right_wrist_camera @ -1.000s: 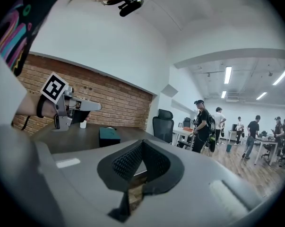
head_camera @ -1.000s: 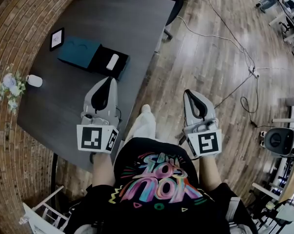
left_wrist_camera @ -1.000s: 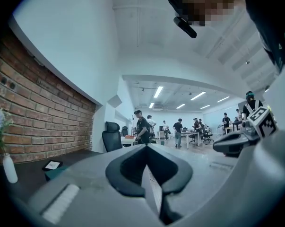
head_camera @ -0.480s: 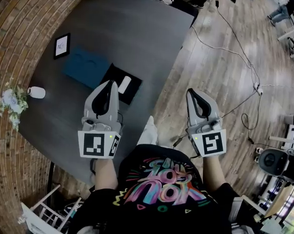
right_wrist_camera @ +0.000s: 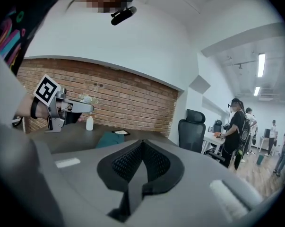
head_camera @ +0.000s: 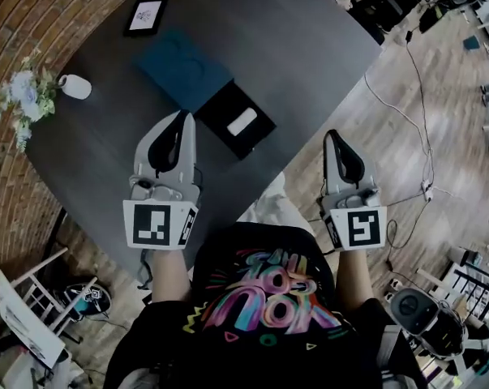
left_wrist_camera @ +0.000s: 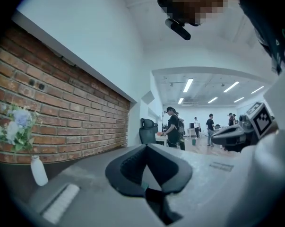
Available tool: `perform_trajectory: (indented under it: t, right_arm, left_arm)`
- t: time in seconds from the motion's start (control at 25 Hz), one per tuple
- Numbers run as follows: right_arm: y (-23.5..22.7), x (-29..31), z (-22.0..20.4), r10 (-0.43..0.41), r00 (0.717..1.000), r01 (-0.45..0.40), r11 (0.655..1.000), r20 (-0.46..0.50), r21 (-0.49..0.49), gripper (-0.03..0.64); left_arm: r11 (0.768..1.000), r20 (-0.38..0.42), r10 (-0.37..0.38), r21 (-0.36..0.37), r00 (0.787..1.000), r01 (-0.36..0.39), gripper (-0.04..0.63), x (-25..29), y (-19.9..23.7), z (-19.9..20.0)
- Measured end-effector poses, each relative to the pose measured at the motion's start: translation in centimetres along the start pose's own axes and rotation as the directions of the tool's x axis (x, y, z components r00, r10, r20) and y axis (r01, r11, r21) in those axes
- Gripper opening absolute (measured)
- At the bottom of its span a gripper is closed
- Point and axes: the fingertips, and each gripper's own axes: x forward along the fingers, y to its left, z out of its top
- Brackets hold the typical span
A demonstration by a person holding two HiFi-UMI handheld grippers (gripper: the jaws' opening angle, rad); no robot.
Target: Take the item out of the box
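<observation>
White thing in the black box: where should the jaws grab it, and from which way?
Probably across its narrow middle, from straight above. The white item lies flat and slanted in the open black box, whose walls seem to block the sides, so turn the jaws crosswise to its long side. The left gripper is nearer.

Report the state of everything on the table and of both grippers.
Box: open, inside uncovered.
White item: lying in the box, untouched.
Teal cover: flat on the table, against the box.
Picture frame: lying flat.
Vase: upright, holding flowers.
Left gripper: fingers together, empty.
Right gripper: fingers together, empty.
</observation>
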Motion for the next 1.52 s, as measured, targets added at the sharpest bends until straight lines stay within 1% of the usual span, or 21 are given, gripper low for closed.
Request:
perform_trajectory:
  t: [0.08, 0.2, 0.28, 0.36, 0.52, 0.56, 0.64, 0.76, 0.84, 0.92, 1.08, 1.16, 1.24, 1.36, 1.4, 1.52]
  right_arm:
    - [0.5, 1.4, 0.5, 0.029, 1.000, -0.029, 1.000, -0.002, -0.007, 0.000]
    - [1.3, 3.7, 0.9, 0.096, 0.995, -0.096, 0.995, -0.003, -0.041, 0.000]
    - [1.5, 5.6, 1.4, 0.144, 0.990, -0.144, 0.988, 0.005, -0.052, 0.000]
    - [1.7, 7.9, 1.8, 0.207, 0.978, -0.207, 0.977, 0.007, -0.059, 0.000]
    - [3.0, 12.7, 1.9, 0.348, 0.937, -0.346, 0.934, 0.018, -0.088, 0.000]
    - [3.5, 13.8, 1.9, 0.377, 0.926, -0.374, 0.923, 0.020, -0.096, 0.000]
    - [3.9, 16.0, 2.2, 0.440, 0.898, -0.435, 0.893, 0.022, -0.116, 0.000]
    - [2.8, 17.8, 2.8, 0.538, 0.841, -0.528, 0.839, 0.057, -0.130, 0.000]
    - [1.9, 18.9, 3.1, 0.599, 0.797, -0.586, 0.798, 0.075, -0.141, 0.000]
    - [1.3, 20.3, 3.3, 0.655, 0.752, -0.640, 0.752, 0.075, -0.157, 0.000]
    - [0.7, 22.6, 3.9, 0.734, 0.670, -0.715, 0.677, 0.107, -0.173, 0.000]
    - [0.5, 22.9, 4.2, 0.761, 0.637, -0.742, 0.648, 0.121, -0.171, 0.000]
    - [0.1, 23.1, 4.6, 0.777, 0.614, -0.760, 0.630, 0.138, -0.162, 0.000]
    - [-0.5, 23.3, 4.8, 0.788, 0.594, -0.779, 0.613, 0.160, -0.128, 0.000]
    - [-0.6, 23.5, 4.7, 0.791, 0.589, -0.785, 0.608, 0.164, -0.114, 0.000]
    - [-0.7, 23.9, 4.6, 0.800, 0.575, -0.800, 0.594, 0.172, -0.090, 0.000]
  left_arm:
    - [0.999, 0.004, 0.043, 0.002, 0.999, -0.043, 0.001, -0.6, 1.3, 0.1]
    - [0.993, 0.014, 0.115, -0.002, 0.993, -0.115, 0.002, -1.3, 3.6, 0.2]
    - [0.984, 0.015, 0.176, -0.009, 0.984, -0.176, 0.000, -1.7, 4.9, 0.1]
    - [0.968, 0.010, 0.251, -0.015, 0.968, -0.251, 0.002, -2.2, 5.9, -0.2]
    - [0.922, -0.005, 0.387, -0.029, 0.922, -0.387, 0.000, -2.9, 8.4, -1.4]
    - [0.908, -0.008, 0.417, -0.033, 0.909, -0.417, 0.000, -2.9, 9.3, -1.7]
    - [0.874, -0.013, 0.485, -0.025, 0.874, -0.485, 0.000, -2.9, 10.2, -1.7]
    - [0.826, 0.006, 0.563, -0.021, 0.826, -0.563, 0.001, -1.9, 8.9, -0.7]
    - [0.797, 0.013, 0.604, -0.027, 0.797, -0.603, 0.002, -0.8, 7.8, -0.3]
    - [0.763, 0.009, 0.646, -0.025, 0.763, -0.646, 0.002, 0.1, 6.9, -0.2]
    - [0.688, -0.005, 0.726, 0.010, 0.688, -0.726, 0.000, 0.6, 5.7, 0.2]
    - [0.658, -0.012, 0.753, 0.035, 0.658, -0.752, 0.000, 0.4, 5.0, 0.6]
    - [0.636, -0.021, 0.772, 0.052, 0.636, -0.770, 0.000, 0.3, 4.3, 1.0]
    - [0.608, -0.039, 0.794, 0.053, 0.607, -0.792, 0.000, 0.2, 3.7, 1.5]
    - [0.603, -0.035, 0.797, 0.054, 0.602, -0.796, 0.001, 0.2, 3.6, 1.8]
    - [0.601, -0.019, 0.799, 0.059, 0.601, -0.797, 0.000, 0.1, 3.2, 2.6]
